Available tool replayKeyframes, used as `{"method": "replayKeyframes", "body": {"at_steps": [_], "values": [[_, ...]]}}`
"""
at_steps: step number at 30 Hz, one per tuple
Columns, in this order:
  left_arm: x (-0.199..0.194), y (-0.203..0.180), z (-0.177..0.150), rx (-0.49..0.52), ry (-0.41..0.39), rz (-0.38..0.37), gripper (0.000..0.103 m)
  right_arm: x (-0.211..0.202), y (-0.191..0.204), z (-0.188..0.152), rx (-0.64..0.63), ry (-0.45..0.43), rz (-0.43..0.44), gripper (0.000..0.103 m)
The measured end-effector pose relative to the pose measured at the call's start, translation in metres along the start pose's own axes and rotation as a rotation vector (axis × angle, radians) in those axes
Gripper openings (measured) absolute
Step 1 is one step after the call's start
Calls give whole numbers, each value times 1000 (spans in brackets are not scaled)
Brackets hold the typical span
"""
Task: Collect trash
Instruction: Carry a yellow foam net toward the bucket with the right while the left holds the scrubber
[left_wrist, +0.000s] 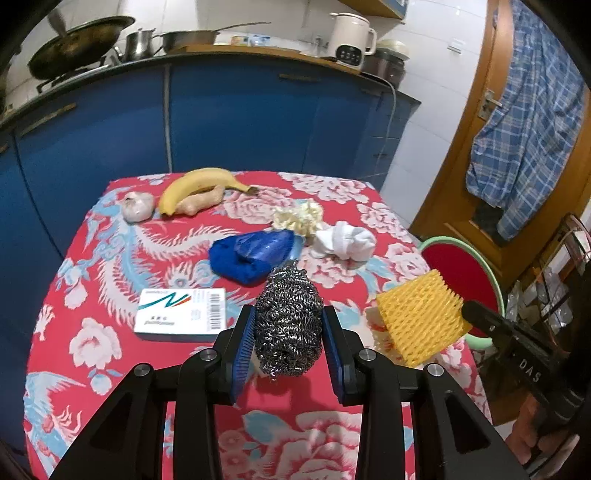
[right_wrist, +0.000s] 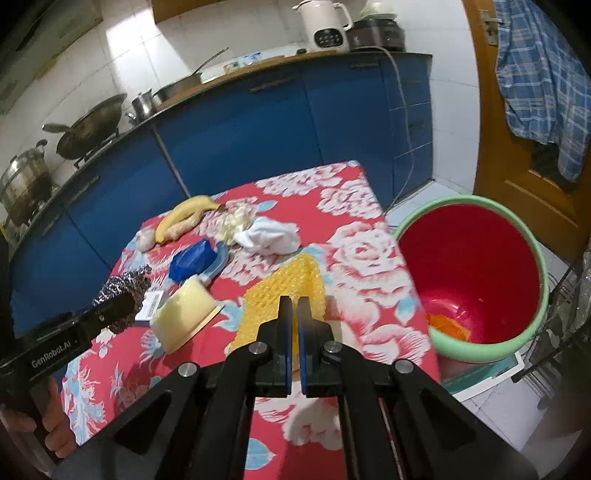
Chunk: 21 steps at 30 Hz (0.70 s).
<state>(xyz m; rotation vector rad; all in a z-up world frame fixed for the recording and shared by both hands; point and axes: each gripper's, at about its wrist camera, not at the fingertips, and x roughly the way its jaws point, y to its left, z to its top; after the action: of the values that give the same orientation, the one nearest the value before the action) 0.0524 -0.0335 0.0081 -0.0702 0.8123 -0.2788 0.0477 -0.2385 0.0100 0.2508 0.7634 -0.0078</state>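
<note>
Two grippers busy over my red floral table (left_wrist: 88, 258), red bin (right_wrist: 469, 273) just off its edge. My right gripper (right_wrist: 293, 306) is clamped on the yellow foam net (right_wrist: 284, 291), lifted; my left gripper (left_wrist: 289, 325) squeezes the steel wool (left_wrist: 288, 321).

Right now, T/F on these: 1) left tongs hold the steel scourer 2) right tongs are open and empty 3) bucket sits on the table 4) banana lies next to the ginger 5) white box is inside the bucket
1) Left tongs hold the steel scourer: true, the blue pads press on both its sides.
2) Right tongs are open and empty: false. They are shut on the yellow foam net.
3) Bucket sits on the table: false. It stands on the floor beside the table's edge.
4) Banana lies next to the ginger: true, at the far end.
5) White box is inside the bucket: false. It lies on the tablecloth.
</note>
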Motion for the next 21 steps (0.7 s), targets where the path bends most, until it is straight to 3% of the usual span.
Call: {"method": "replayKeyframes", "body": {"at_steps": [21], "values": [[30, -77, 18, 136, 17, -83, 36, -33, -73, 19, 111, -106, -132, 5]]}}
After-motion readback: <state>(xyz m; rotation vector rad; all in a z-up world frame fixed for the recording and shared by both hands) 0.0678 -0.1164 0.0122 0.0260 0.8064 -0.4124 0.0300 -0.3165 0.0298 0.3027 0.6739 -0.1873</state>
